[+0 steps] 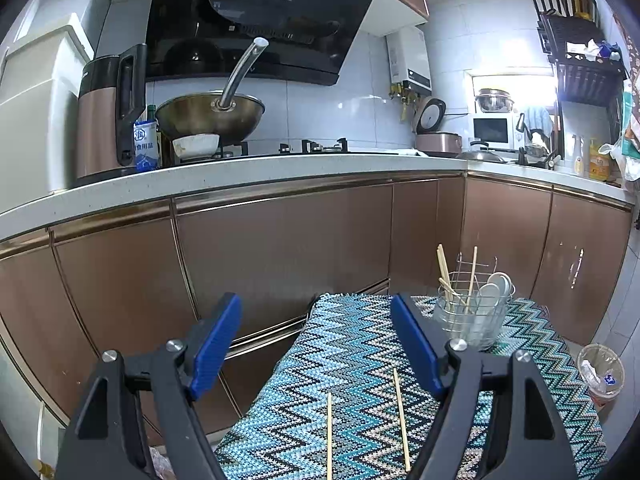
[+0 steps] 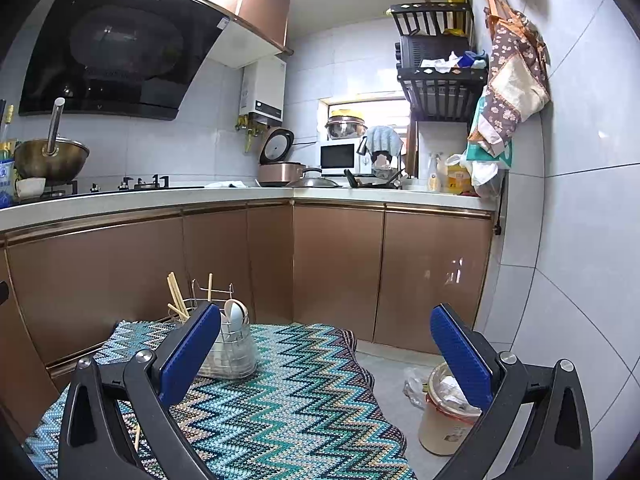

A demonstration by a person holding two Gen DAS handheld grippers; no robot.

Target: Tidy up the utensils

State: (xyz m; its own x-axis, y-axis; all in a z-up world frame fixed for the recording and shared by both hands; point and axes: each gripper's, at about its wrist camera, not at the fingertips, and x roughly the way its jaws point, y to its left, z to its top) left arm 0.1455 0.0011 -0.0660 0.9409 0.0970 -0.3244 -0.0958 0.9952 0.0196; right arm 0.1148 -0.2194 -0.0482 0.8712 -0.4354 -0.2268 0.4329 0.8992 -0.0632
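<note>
Two grippers hang over the table with their blue pads spread wide and nothing between them. Out from the left gripper, two loose chopsticks lie on the zigzag-patterned cloth, roughly parallel and well apart, running toward the camera; the right-hand one sits close under the gripper's right finger, the other nearer the middle of the gap. Beyond them, toward the far edge of the cloth, stands the wire utensil holder, already carrying several upright chopsticks on its left side and white spoons on its right. The right gripper hovers further right, its left pad overlapping the holder in its view, with bare cloth ahead and a waste bin on the floor past the table edge. By their look the chopsticks are light, stiff and thin, and lying flat on a soft woven surface they would likely roll or slip under a wide pad. Pinching one across its width near the middle, with the pads pressing slightly into the cloth, seems the surest hold, leaving an end free to drop into the holder.
</note>
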